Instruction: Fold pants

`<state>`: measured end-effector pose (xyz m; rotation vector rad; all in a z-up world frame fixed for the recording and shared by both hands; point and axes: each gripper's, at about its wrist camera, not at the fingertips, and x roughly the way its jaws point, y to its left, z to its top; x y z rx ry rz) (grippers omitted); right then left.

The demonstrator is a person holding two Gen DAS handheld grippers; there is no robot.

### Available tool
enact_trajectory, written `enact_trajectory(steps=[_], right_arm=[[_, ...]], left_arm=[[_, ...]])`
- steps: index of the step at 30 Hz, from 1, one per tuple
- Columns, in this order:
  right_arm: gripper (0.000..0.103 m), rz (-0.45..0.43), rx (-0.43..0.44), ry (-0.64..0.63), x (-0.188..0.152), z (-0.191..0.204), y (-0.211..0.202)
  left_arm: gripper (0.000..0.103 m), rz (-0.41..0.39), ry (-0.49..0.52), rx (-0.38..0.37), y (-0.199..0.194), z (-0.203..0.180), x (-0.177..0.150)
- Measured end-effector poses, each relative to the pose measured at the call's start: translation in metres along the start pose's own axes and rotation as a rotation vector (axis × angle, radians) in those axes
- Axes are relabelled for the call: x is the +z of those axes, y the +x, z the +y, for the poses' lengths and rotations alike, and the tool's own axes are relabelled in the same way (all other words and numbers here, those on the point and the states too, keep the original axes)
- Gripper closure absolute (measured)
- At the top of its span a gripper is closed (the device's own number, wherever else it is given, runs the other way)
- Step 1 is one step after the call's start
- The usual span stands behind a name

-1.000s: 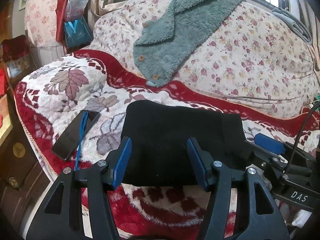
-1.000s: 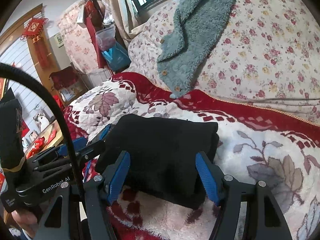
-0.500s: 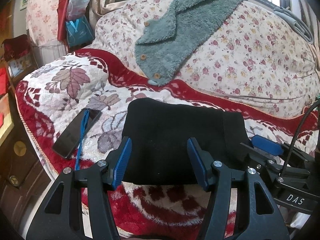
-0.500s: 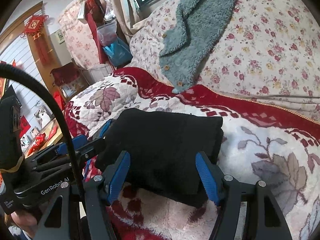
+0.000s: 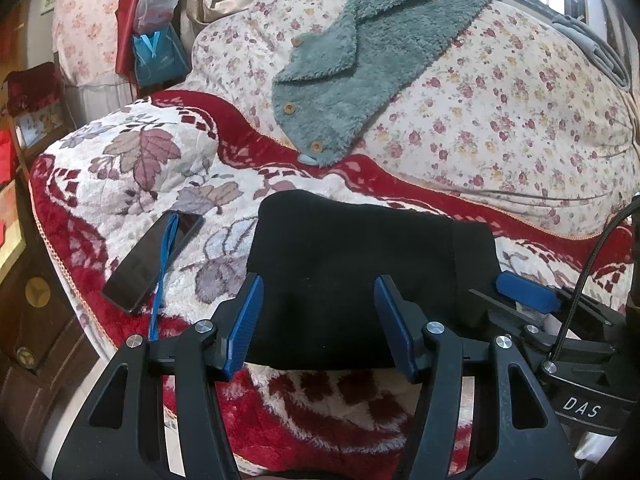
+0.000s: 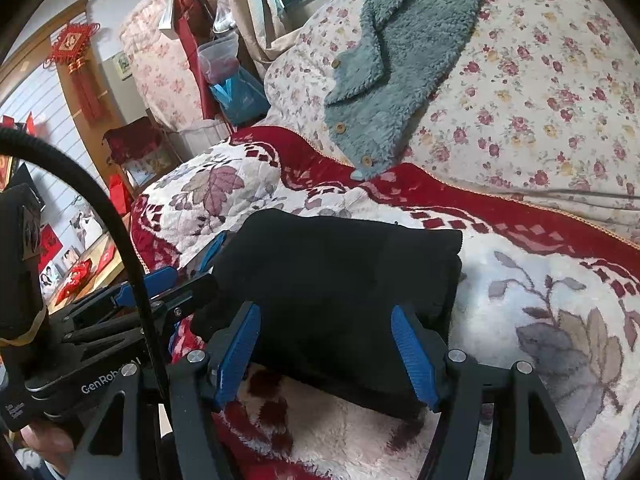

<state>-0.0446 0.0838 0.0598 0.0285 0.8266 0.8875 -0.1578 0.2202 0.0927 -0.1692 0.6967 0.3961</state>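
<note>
The pants [image 5: 352,280] are plain black. The blanket [image 5: 132,176] is white and red with mauve-grey leaves. The quilt [image 5: 500,120] is cream with small red flowers. The fleece [image 5: 360,60] is grey-green with tan buttons. The phone [image 5: 152,260] is black, its strap blue. The pads [image 5: 246,320] are blue.

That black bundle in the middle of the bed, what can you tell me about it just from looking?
The black pants are folded into a thick, roughly rectangular stack of soft, matte, knit-like cloth, with layered edges showing on one side. They lie flat on the red and white leaf-patterned blanket, near its front edge. A dark phone lies apart beside them. The left gripper and right gripper hang open over the near edge, not pinching the cloth.
</note>
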Motion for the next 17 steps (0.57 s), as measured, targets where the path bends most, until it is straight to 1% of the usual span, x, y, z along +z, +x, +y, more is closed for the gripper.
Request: enact_trajectory(steps=[12,17], right_arm=[[0.037,0.011,0.006,0.000,-0.001,0.002,0.005],[0.037,0.002,0.014,0.017,-0.002,-0.004,0.000]], left_arm=[[0.045,-0.007,-0.006,0.000,0.001,0.001,0.001],[0.044,-0.029,0.033,0.010,-0.002,-0.012,-0.001]])
